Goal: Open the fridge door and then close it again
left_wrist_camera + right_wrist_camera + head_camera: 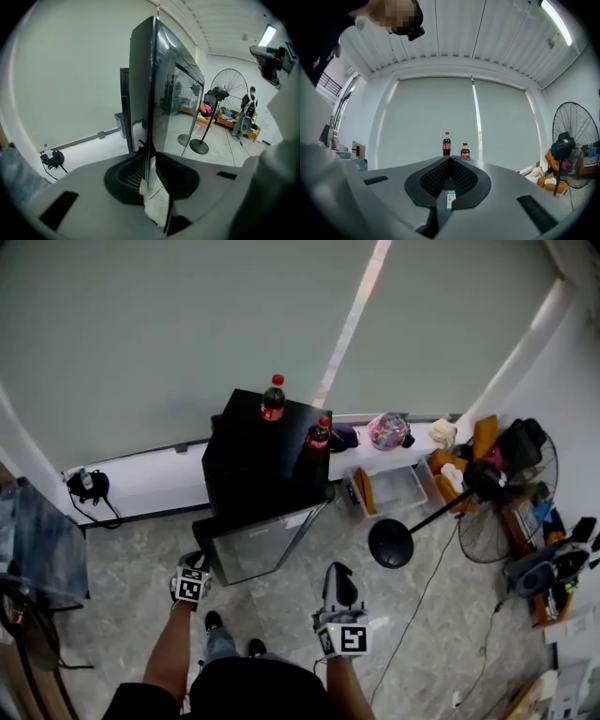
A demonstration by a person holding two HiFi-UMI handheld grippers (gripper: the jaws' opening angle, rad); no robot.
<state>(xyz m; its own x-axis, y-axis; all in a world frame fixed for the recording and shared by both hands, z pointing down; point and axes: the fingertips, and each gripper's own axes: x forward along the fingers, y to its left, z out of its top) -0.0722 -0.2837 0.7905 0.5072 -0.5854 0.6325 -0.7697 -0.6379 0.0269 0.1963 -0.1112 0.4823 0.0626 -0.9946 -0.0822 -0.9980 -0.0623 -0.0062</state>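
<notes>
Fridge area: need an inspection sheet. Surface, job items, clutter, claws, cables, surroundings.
Surface: grey tiled floor.
Job's things: black fridge, fridge door swung open; cola bottles on top, two.
Clutter: clear bin and orange items by the wall.
Claws: left claw shut on the fridge door's edge; right claw shut, empty.
Cables: cable across the floor; cord bundle at the left wall.
Surroundings: pedestal fan, roller blind.
</notes>
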